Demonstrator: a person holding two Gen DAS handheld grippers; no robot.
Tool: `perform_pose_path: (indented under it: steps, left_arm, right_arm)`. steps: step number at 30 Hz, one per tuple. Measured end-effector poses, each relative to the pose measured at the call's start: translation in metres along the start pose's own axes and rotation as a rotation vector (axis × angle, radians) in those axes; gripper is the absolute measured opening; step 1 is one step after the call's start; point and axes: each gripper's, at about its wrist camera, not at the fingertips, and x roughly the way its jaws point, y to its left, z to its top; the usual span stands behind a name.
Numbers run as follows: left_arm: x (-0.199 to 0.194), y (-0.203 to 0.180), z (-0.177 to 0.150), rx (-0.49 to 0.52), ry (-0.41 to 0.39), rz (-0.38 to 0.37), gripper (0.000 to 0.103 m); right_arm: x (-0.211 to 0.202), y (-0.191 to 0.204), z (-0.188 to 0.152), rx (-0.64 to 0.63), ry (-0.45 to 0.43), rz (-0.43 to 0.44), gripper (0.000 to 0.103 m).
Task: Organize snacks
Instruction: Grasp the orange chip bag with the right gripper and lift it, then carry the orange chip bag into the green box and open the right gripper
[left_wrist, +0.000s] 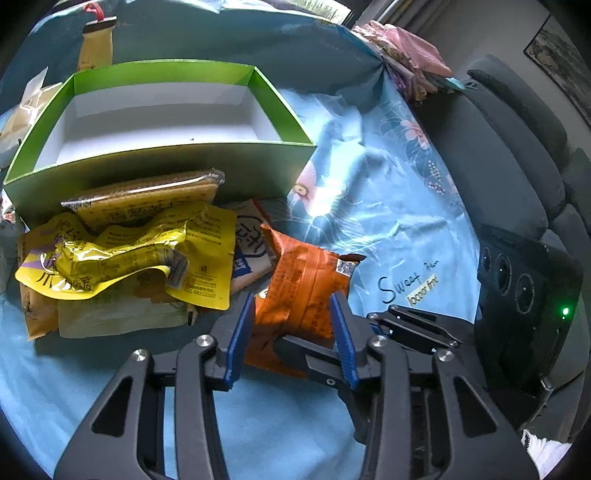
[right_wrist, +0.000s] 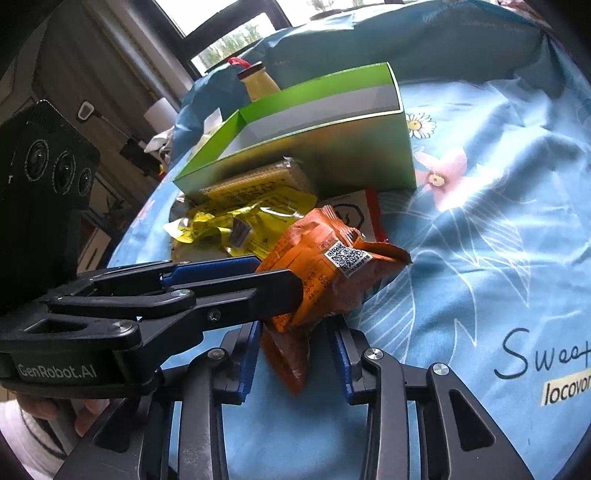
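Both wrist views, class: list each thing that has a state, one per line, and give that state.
Green box: open, empty.
Orange snack packet: sealed, crumpled, between both grippers' fingers.
Yellow pouch: crumpled, on top of the pile.
Left gripper: closed on the orange packet.
Right gripper: open around the packet's near end.

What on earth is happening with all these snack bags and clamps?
A person is tidying snacks with two hand-held grippers. The left gripper has its fingers on either side of an orange packet, gripping it. The right gripper is open just beneath the same packet. The green box behind is empty so far, and the yellow packets lie piled before it.
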Motion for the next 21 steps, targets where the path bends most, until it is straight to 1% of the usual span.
perform_pose_path:
  steps: [10,14,15,21]
  left_arm:
    - [-0.030,-0.017,0.014,0.040,-0.086,0.001,0.040]
    - [-0.039,-0.016,0.024,0.052,-0.115,0.013,0.040]
    - [-0.042,-0.014,0.028,0.051,-0.126,0.013,0.040]
    - [-0.059,-0.002,0.051,0.050,-0.183,0.036,0.041]
  right_arm:
    - [-0.032,0.017,0.016,-0.045,-0.078,0.003,0.037]
    - [-0.034,0.025,0.029,-0.066,-0.102,0.006,0.037]
    - [-0.034,0.028,0.034,-0.074,-0.096,0.004,0.037]
    - [-0.030,0.045,0.063,-0.130,-0.137,0.004,0.037]
